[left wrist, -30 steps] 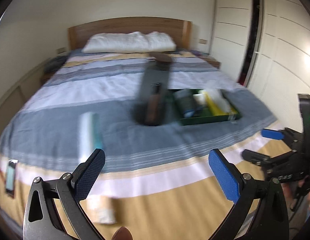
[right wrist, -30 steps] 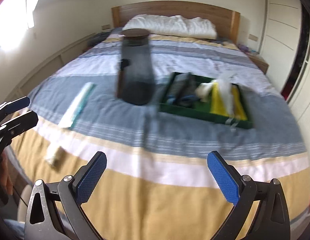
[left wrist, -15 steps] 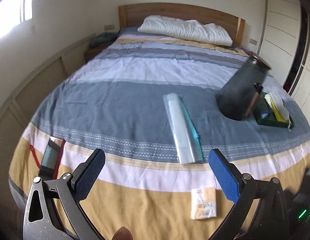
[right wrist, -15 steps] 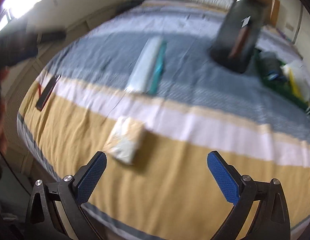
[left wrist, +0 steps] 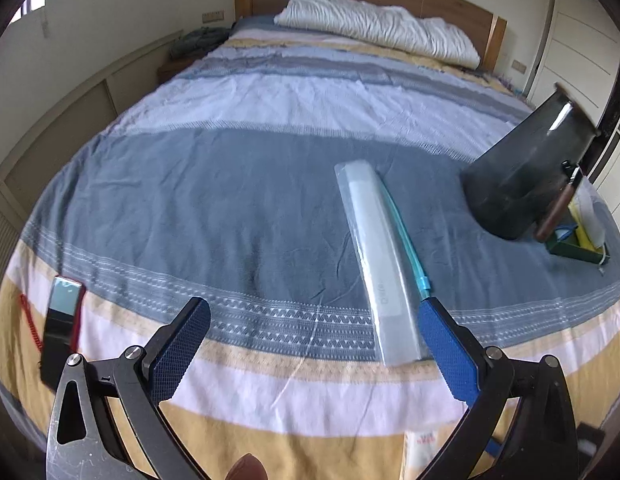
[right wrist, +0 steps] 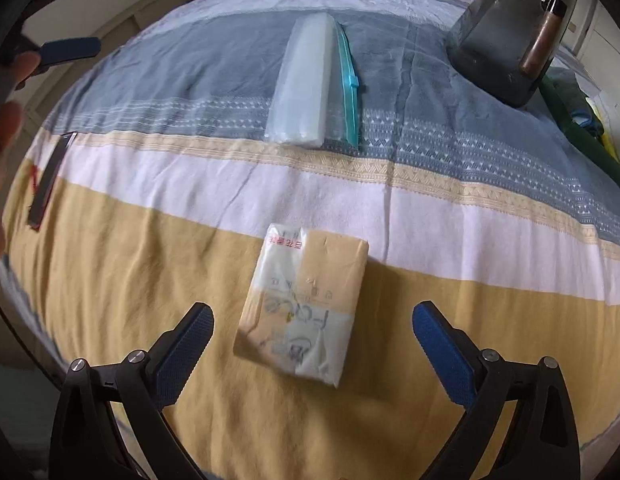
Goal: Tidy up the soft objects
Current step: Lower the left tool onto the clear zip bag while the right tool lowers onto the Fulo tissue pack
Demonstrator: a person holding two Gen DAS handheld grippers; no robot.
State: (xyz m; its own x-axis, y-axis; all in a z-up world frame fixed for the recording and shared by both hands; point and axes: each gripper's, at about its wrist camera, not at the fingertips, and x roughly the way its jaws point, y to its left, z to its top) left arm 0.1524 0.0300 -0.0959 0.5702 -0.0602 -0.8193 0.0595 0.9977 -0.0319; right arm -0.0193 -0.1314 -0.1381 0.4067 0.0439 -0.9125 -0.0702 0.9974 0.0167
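Early in the job, by the look of it. Already sitting in the green tray (left wrist: 578, 249) at the far right of the bed (left wrist: 245, 200): a few soft items, yellow and white among them, only partly visible behind the dark jug (left wrist: 526, 176) just beside it. Still loose on the bedspread: a long clear zip bag (right wrist: 310, 84) with a teal seal, lying on the grey stripe, and a small tissue pack (right wrist: 303, 308) on the yellow stripe near the foot of the bed. Also lying at the left edge: a phone (left wrist: 61, 324) in a red case, probably no part of the sorting.

Right tongs (right wrist: 312, 344) poised over the tissue pack, pointing steeply down, jaws wide but just starting to close, the pack between the pads and not yet touched. Nothing gripped. Left tongs (left wrist: 314, 344) spread open and empty, hovering above the near end of the zip bag, the right pad (left wrist: 448, 354) just beside the bag's lower corner, no contact visible.

Left to do, judging from this: grip the tissue pack, carry it to the tray, then the same for the zip bag. Room in the tray hard to judge from here.
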